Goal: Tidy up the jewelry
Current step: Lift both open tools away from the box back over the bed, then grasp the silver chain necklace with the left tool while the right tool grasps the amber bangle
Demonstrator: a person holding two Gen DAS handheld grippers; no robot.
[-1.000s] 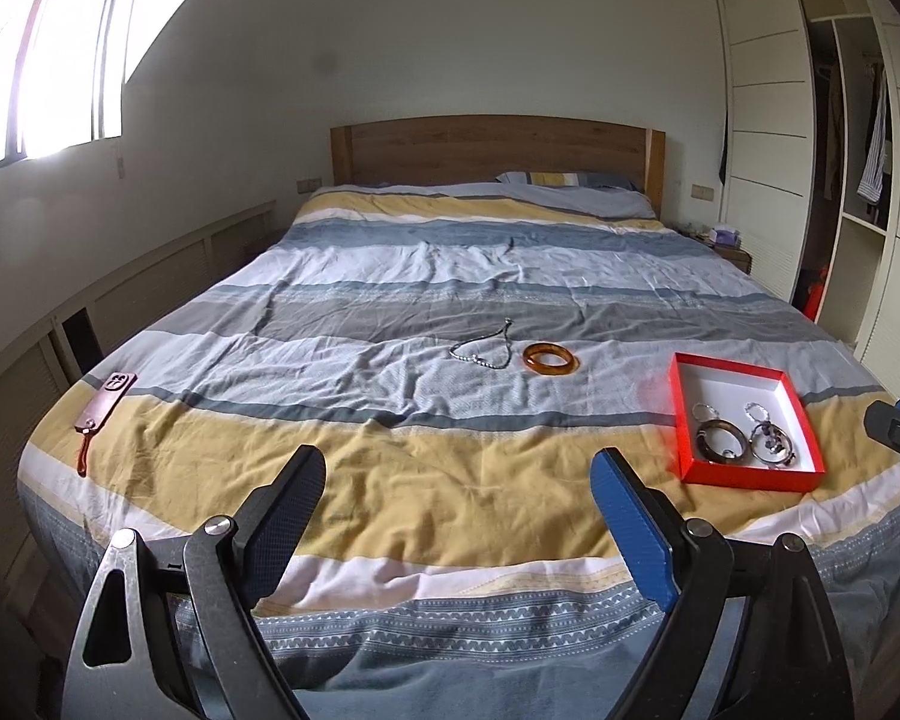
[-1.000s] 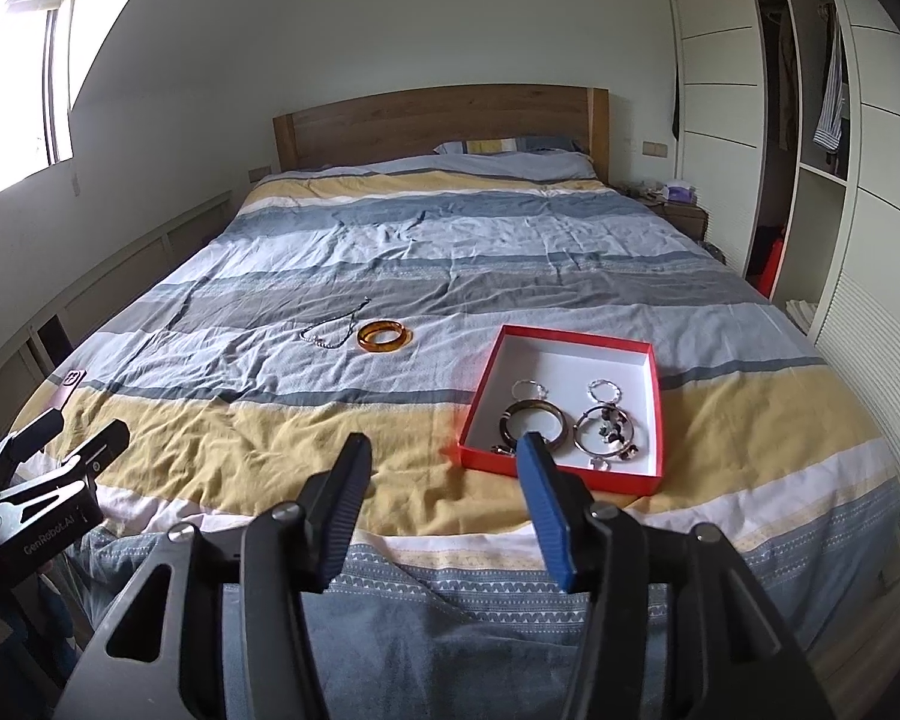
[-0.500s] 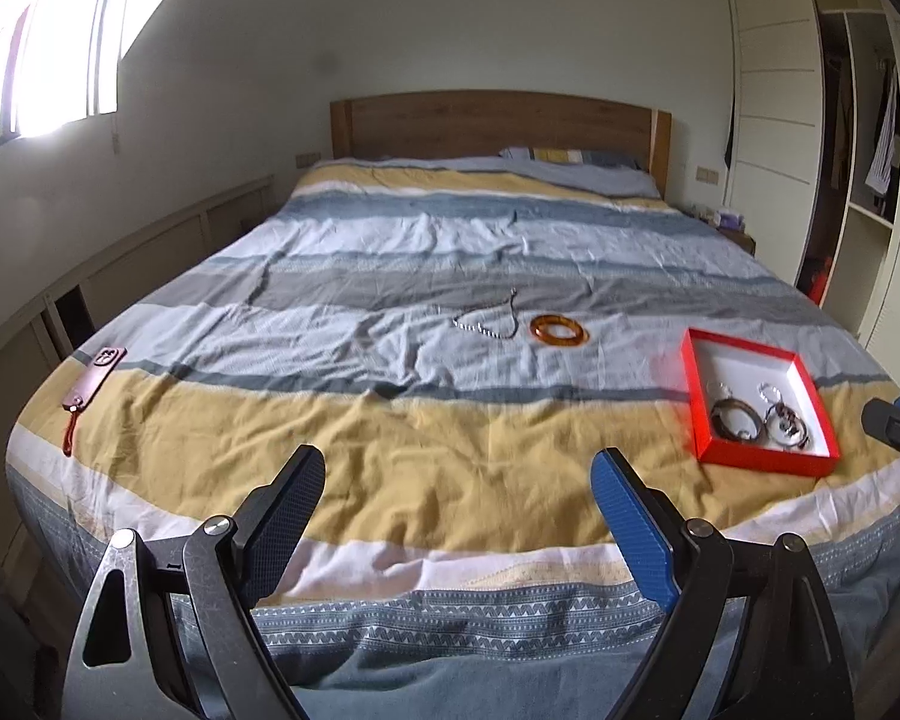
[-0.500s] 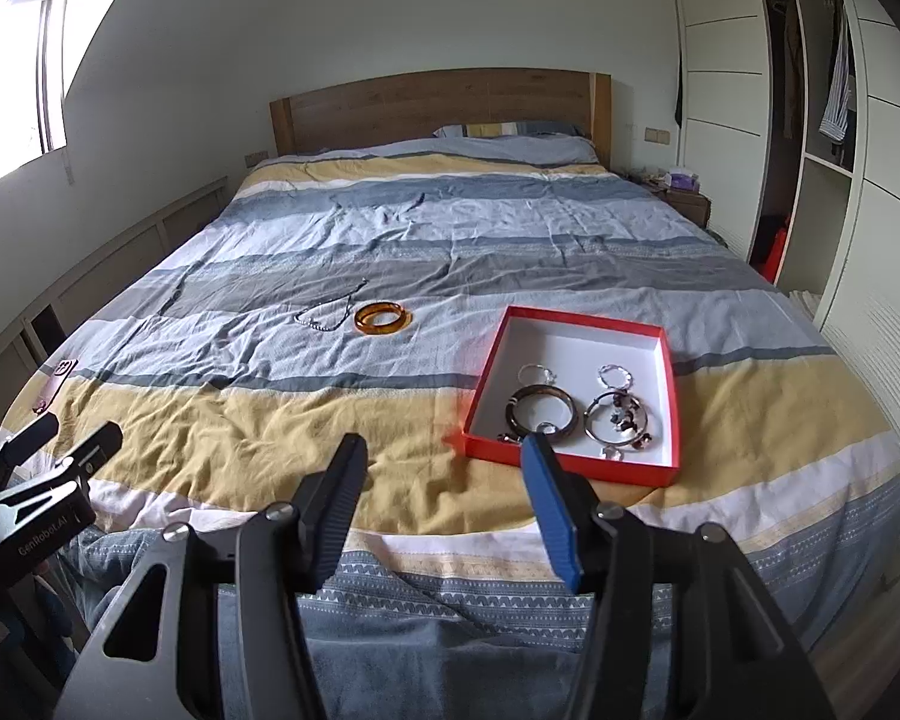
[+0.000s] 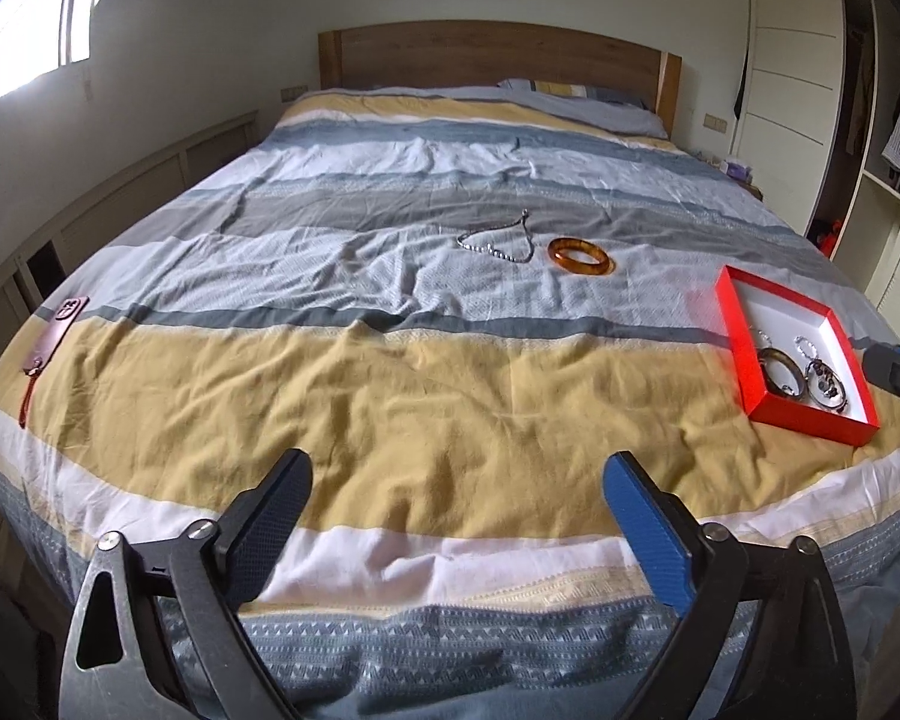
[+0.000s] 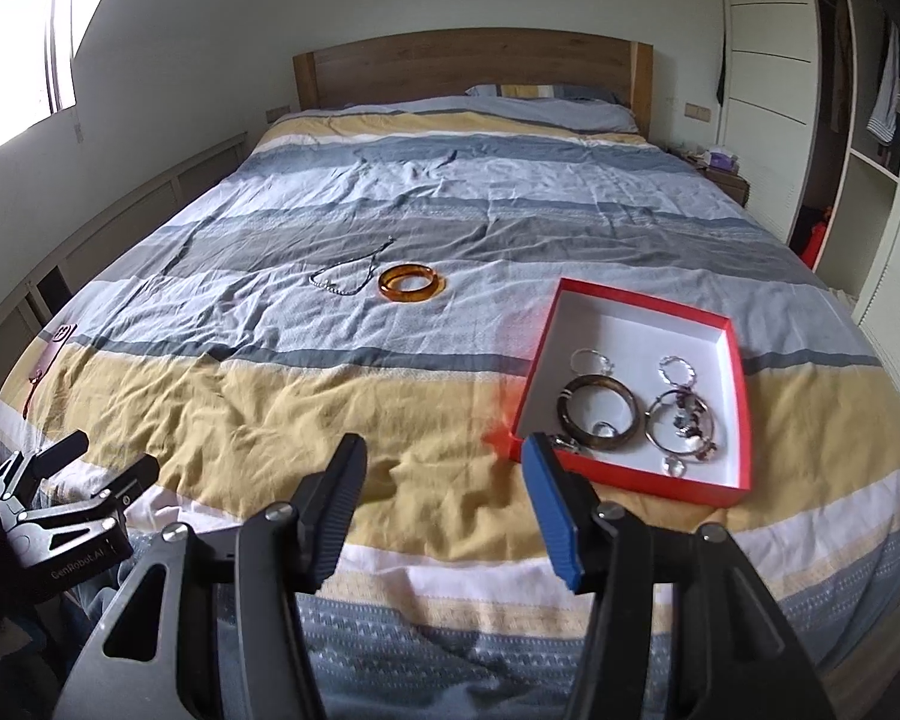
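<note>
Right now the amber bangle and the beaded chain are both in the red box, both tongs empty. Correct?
Not quite. The amber bangle and beaded chain lie on the bedspread, outside the red box, as the right wrist view shows. Both tongs are empty.

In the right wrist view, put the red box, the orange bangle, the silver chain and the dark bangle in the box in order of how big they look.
1. Red box
2. Dark bangle, though it lies nearer the camera
3. Orange bangle and silver chain: they look about alike, so I won't rank them.
</note>
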